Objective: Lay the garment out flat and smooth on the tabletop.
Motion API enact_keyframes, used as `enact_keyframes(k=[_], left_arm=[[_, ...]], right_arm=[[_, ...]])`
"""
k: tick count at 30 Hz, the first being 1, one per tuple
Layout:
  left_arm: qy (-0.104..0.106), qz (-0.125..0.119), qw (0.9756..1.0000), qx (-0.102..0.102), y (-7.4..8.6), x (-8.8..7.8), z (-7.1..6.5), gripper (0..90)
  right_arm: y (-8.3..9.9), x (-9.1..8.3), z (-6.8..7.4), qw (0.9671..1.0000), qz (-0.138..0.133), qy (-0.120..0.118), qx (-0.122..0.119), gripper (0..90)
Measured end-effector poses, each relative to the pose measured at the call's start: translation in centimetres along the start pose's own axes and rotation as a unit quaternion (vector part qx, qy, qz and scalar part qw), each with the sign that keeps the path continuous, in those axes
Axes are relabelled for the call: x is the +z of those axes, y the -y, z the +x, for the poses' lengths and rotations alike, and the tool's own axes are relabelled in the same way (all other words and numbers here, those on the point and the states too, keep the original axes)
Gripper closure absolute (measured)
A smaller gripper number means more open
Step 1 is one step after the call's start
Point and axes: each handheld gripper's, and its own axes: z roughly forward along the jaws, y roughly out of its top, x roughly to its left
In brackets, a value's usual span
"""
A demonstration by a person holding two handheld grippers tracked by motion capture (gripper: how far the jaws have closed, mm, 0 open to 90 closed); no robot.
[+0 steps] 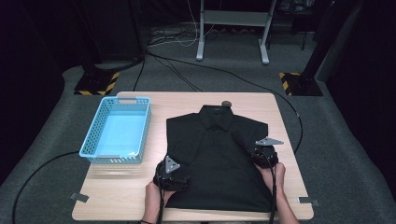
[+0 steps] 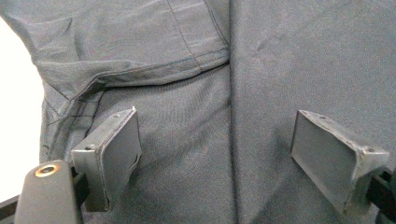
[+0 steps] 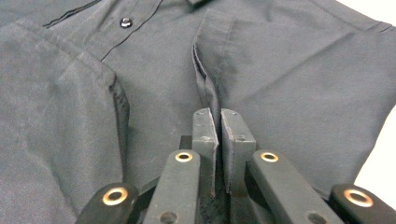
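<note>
I have the black shirt (image 1: 217, 154) lying flat on the wooden table (image 1: 116, 196), collar pointing away from me and sleeves already folded in over the body, so it is a tidy rectangle in the middle-right of the tabletop. My right gripper (image 3: 219, 121) is clamped on a raised ridge of cloth at the shirt's right edge, about halfway down; in the right gripper view the two jaws stand nearly together with a thin fold of fabric pinched between them, which gives me a firm hold for lifting that side. My left gripper (image 2: 215, 140) sits at the matching spot on the left edge, but its jaws stand wide apart over the cloth, with only flat fabric and a seam between them, so nothing is gripped there yet. I judge the hands are set level with each other so the shirt can be lifted evenly and folded across. The blue basket (image 1: 93, 154) waits at the left of the table, just beside the shirt, probably as its destination. My next concern is closing the left jaws on enough layers so that side doesn't sag.
</note>
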Motion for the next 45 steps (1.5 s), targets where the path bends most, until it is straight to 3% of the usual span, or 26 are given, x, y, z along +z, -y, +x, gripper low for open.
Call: enact_keyframes(k=[31,45], left_arm=[[0.000,0.000,1.0000,-0.001,0.0,0.0,0.0,16.1],[-0.001,-0.001,1.0000,-0.001,0.0,0.0,0.0,16.2]], right_arm=[[-0.7,-3.7,-3.5,0.9985,-0.036,0.032,0.026,85.9],[0.6,-5.4,-6.2,0.9948,-0.052,0.061,0.063,86.2]])
